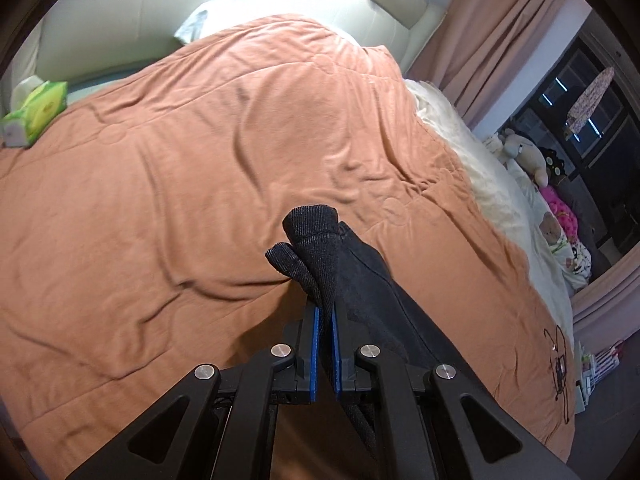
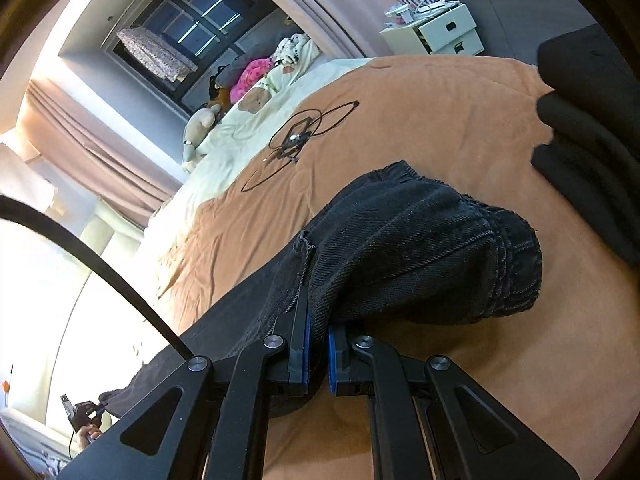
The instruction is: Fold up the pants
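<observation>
Through the left wrist camera we see our left claw (image 1: 324, 320) pinching a folded edge of the black denim pants (image 1: 320, 248), its blue pads pressed onto the cloth, which sticks up just ahead of the tips and trails away to the claw's right; we judge this grip lifts one end so the garment can be carried over itself for a fold. Beyond the claw spreads the wrinkled orange quilted bedspread (image 1: 200, 152), with a green tissue pack (image 1: 38, 110) far off to the left and pink curtains (image 1: 492, 36) to the upper right. Through the right wrist camera our right claw (image 2: 318, 320) is likewise clamped on the pants (image 2: 420, 248), the bunched hem and seams drooping just ahead and to its right, lifted off the bed as far as we can tell, so both ends probably travel together. Farther ahead a looped black cable (image 2: 300, 136) lies on the bedspread (image 2: 440, 120), a stack of dark folded clothes (image 2: 592, 128) sits well to the right, and a white bedside cabinet (image 2: 436, 32) stands beyond the bed.
</observation>
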`<state>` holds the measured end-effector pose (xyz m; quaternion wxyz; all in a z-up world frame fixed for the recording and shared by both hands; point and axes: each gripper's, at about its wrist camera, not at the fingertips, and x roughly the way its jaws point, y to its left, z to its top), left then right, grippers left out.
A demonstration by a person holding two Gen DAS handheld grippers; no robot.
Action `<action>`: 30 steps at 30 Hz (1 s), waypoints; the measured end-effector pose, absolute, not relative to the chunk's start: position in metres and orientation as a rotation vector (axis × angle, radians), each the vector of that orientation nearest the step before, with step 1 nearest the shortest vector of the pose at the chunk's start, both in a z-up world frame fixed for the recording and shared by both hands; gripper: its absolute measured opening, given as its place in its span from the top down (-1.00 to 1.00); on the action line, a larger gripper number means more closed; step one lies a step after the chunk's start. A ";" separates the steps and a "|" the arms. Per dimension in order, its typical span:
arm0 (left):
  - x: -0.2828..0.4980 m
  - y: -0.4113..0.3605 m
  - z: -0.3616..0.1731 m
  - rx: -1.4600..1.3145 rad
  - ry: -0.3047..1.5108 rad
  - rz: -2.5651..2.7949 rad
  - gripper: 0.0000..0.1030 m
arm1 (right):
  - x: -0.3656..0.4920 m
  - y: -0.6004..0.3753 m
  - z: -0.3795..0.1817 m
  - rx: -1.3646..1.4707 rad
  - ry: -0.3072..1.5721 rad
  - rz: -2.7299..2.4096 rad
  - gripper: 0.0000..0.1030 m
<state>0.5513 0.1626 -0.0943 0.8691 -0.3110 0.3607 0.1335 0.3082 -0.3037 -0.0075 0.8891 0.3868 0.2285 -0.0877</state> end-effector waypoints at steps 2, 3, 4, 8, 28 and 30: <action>0.531 0.172 -0.094 -0.662 0.755 0.284 0.89 | 0.301 -0.303 -0.004 0.804 0.475 -0.175 0.94; 0.523 0.175 -0.094 -0.666 0.755 0.287 0.89 | 0.298 -0.302 -0.003 0.806 0.474 -0.171 0.94; 0.512 0.179 -0.094 -0.670 0.753 0.290 0.89 | 0.294 -0.302 -0.002 0.807 0.473 -0.166 0.94; 0.482 0.192 -0.090 -0.678 0.746 0.293 0.89 | 0.275 -0.299 0.002 0.805 0.462 -0.147 0.94; 0.399 0.247 -0.117 -0.729 0.779 0.251 0.89 | 0.211 -0.271 -0.010 0.839 0.467 -0.186 0.94; 0.397 0.251 -0.121 -0.730 0.786 0.247 0.89 | 0.211 -0.269 -0.009 0.843 0.466 -0.191 0.94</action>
